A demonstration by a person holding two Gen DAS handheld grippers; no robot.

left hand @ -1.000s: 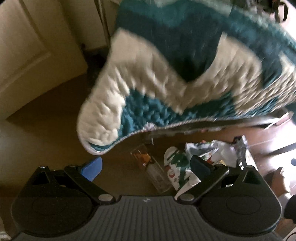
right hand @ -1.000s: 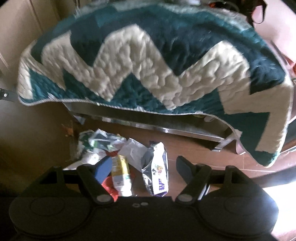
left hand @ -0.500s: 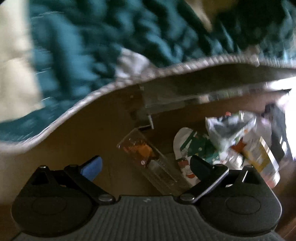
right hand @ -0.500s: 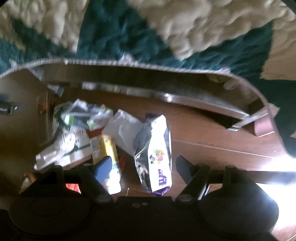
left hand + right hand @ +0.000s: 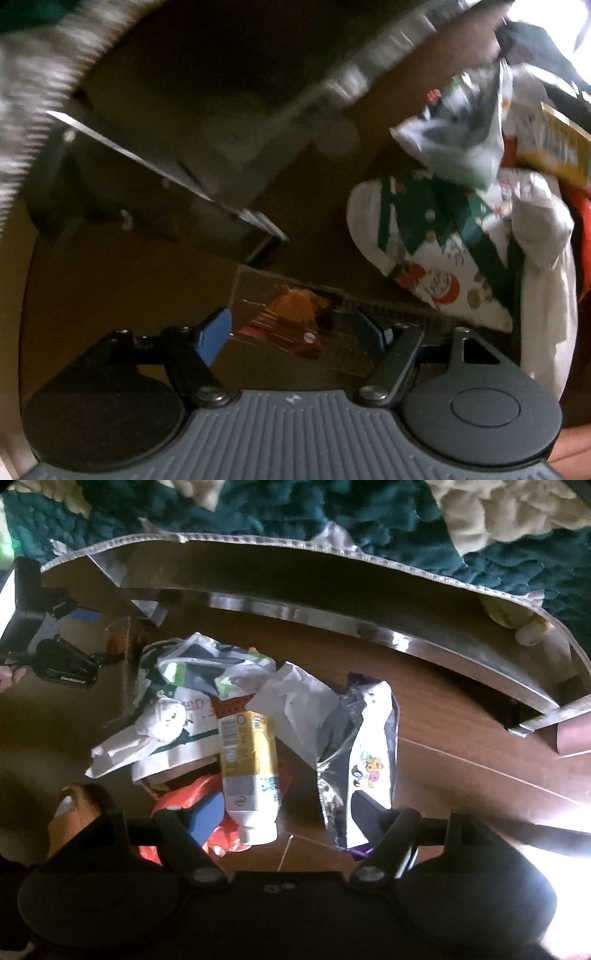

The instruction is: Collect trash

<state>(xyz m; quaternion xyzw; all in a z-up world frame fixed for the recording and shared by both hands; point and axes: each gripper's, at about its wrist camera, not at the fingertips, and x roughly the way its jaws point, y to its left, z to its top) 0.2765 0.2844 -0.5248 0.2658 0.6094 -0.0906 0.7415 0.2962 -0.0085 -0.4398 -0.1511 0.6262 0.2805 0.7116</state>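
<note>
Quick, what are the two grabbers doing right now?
Left hand-held gripper: closing around a clear wrapper, not pinching yet.
Right hand-held gripper: open, empty, over a bottle.

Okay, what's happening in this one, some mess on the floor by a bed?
A person with a gripper in each hand is collecting trash off a wooden floor beside a quilt-covered bed. The left gripper is closing around a clear plastic wrapper. The right gripper hangs open over a yellow-and-white bottle, a silver snack bag alongside.

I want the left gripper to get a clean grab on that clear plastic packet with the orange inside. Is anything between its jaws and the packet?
Nothing visible: the left gripper is closing its jaws with the clear packet already between them.
</note>
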